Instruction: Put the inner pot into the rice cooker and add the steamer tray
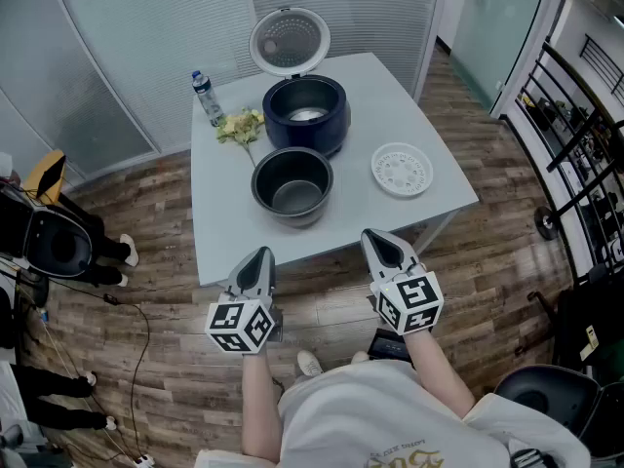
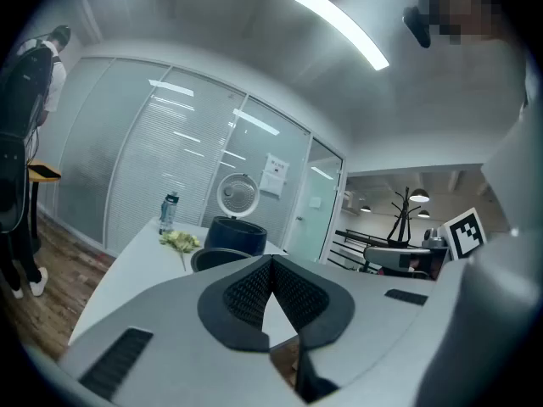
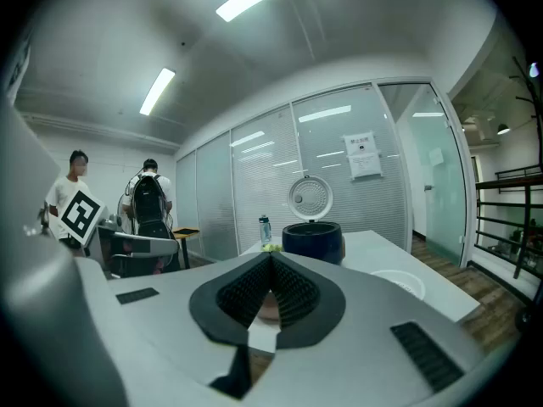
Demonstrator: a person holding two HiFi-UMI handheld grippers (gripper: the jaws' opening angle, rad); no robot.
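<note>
A dark blue rice cooker (image 1: 307, 113) stands at the back of the white table (image 1: 224, 222) with its round lid (image 1: 290, 40) raised. In front of it sits the dark inner pot (image 1: 292, 184), loose on the table. The white perforated steamer tray (image 1: 402, 170) lies to the pot's right. My left gripper (image 1: 258, 262) and right gripper (image 1: 383, 247) hang side by side before the table's near edge, both shut with nothing in them. The cooker (image 2: 232, 232) and the pot's rim (image 2: 219, 259) show beyond the left jaws; the cooker (image 3: 313, 241) and tray (image 3: 397, 283) beyond the right jaws.
A water bottle (image 1: 207, 97) and a small bunch of yellow flowers (image 1: 241, 127) lie at the table's back left. Glass partition walls stand behind the table. An office chair (image 1: 54, 242) and people's legs are at the left, a black railing (image 1: 575, 154) at the right.
</note>
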